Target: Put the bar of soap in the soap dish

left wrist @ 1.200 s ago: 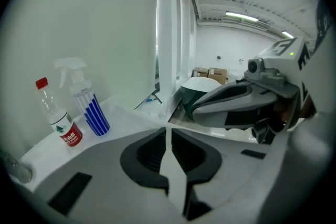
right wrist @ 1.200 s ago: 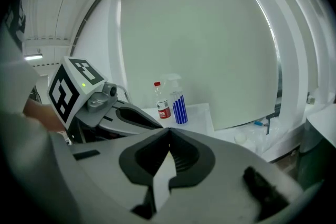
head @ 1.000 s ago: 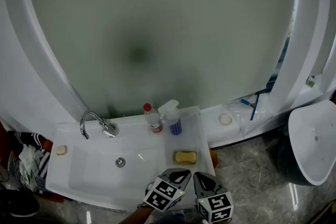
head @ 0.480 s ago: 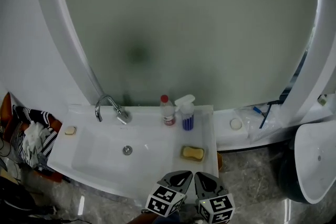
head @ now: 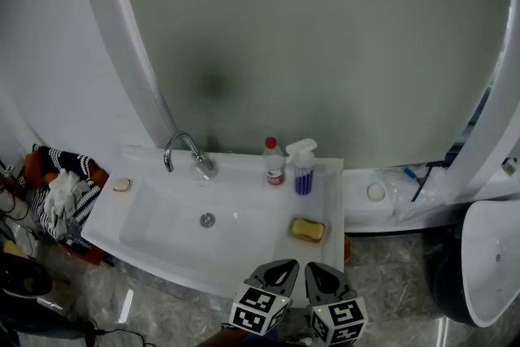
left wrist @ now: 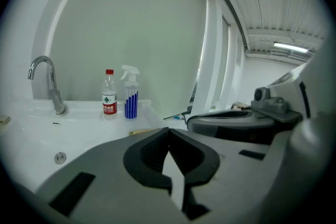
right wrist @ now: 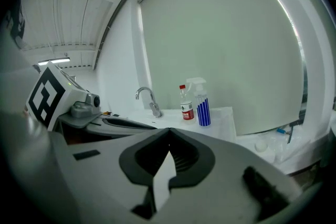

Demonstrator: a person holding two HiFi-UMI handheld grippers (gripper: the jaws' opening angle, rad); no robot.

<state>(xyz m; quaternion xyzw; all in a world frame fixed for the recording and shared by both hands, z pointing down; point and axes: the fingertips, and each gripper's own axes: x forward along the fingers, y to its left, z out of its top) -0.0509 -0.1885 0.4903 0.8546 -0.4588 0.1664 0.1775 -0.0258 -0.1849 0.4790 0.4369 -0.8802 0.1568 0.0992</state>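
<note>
A small beige bar (head: 122, 185) lies on the sink's left rim. A yellow oblong thing (head: 309, 230) rests on the white sink's (head: 162, 227) right ledge; I cannot tell whether it is a dish or a sponge. My left gripper (head: 280, 266) and right gripper (head: 314, 269) hover side by side at the sink's near edge, in front of the yellow thing. In the left gripper view the left gripper (left wrist: 168, 131) is shut and holds nothing. In the right gripper view the right gripper (right wrist: 169, 135) is likewise shut and holds nothing.
A chrome faucet (head: 187, 150), a red-capped bottle (head: 275, 162) and a blue spray bottle (head: 304, 167) stand along the sink's back. Striped cloths (head: 58, 193) are piled at its left. A white basin (head: 494, 256) stands at the right. A frosted curved panel (head: 309, 36) rises behind.
The head view has swung left, so the sink now sits further right and higher in it. Both grippers stay shut and together at the bottom edge.
</note>
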